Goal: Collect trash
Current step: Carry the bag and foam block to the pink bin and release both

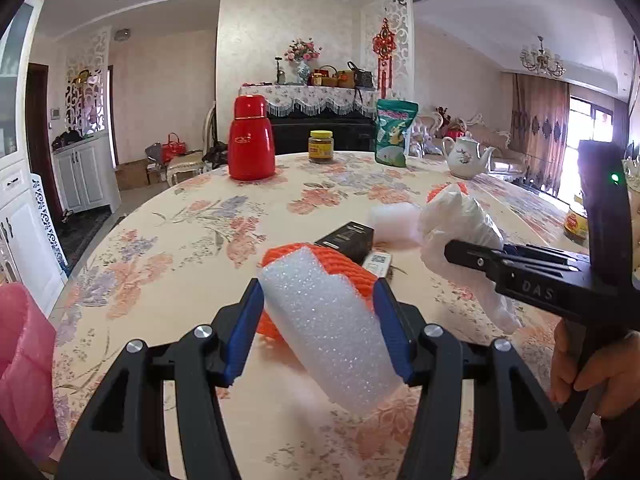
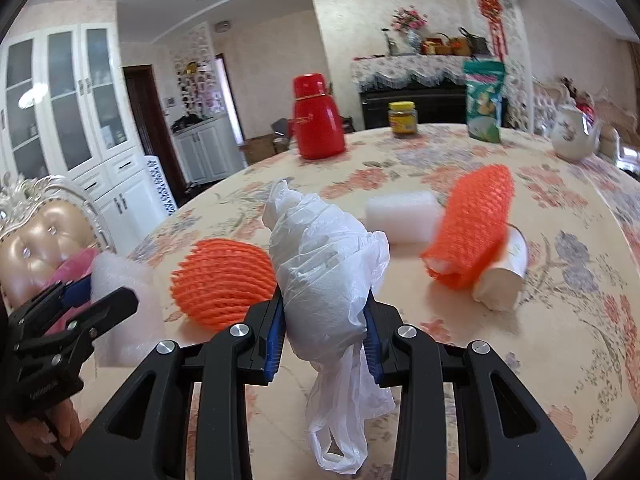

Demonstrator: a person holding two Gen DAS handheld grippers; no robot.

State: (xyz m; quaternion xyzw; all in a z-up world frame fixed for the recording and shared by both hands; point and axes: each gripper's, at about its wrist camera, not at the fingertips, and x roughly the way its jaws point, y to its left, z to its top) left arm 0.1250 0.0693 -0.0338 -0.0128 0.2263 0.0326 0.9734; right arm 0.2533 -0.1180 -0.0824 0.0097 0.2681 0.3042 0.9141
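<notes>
White foam block [image 1: 328, 312] is clamped in the left gripper [image 1: 320, 320]; a crumpled white plastic bag [image 2: 324, 272] is clamped in the right gripper [image 2: 326, 320]. Both grips should be kept firm until a bin is reached; none is seen.

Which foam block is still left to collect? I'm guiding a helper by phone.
On the floral tablecloth, look past the bag held in the right gripper. The white foam block lies flat there, bare, left of the orange net sleeve.
</notes>
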